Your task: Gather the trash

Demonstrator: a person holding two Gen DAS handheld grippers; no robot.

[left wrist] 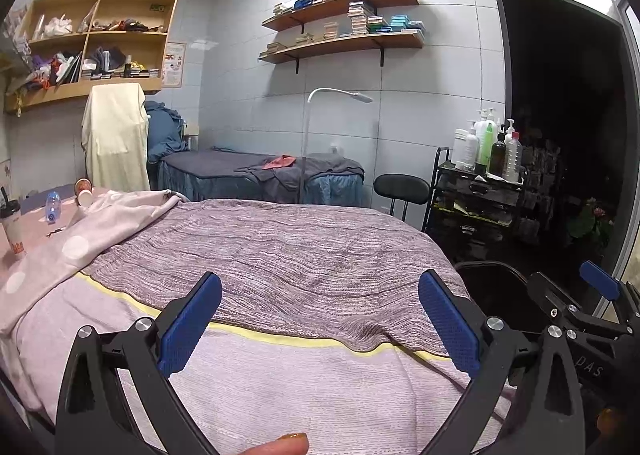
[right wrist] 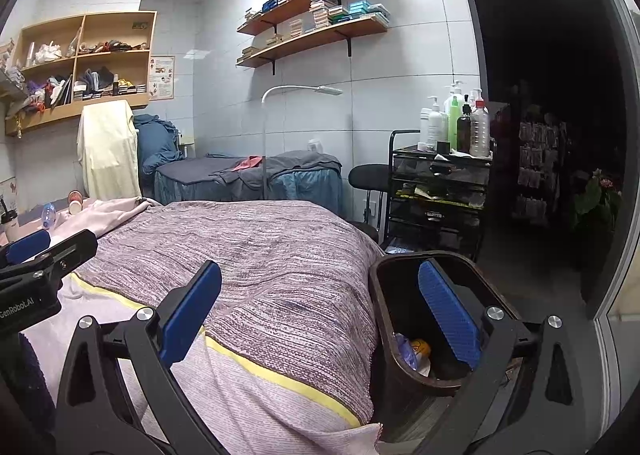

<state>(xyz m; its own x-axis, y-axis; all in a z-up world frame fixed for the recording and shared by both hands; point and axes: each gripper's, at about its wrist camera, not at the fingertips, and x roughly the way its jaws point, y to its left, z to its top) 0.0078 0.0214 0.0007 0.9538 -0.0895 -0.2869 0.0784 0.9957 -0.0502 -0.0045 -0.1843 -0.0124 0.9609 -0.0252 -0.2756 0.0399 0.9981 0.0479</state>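
Observation:
My left gripper [left wrist: 320, 319] is open and empty above the foot of a bed with a pink and purple woven cover [left wrist: 280, 255]. At the far left end of the bed lie a clear plastic bottle [left wrist: 52, 207], two tipped paper cups [left wrist: 84, 191] and an upright drink cup with a straw [left wrist: 12, 227]. My right gripper [right wrist: 320, 319] also stands open and empty, its right finger over a dark brown bin [right wrist: 404, 255] beside the bed. Crumpled wrappers [right wrist: 412, 351] lie inside the bin. The bottle [right wrist: 48, 213] and cups [right wrist: 76, 203] are small and far in the right wrist view.
A second bed with grey and blue covers [left wrist: 256, 171] stands behind. To the right are a black stool [left wrist: 400, 189], a black cart with bottles [left wrist: 480, 191] and a dark doorway [left wrist: 568, 115]. A white lamp [left wrist: 340, 95] and wall shelves [left wrist: 340, 43] are at the back.

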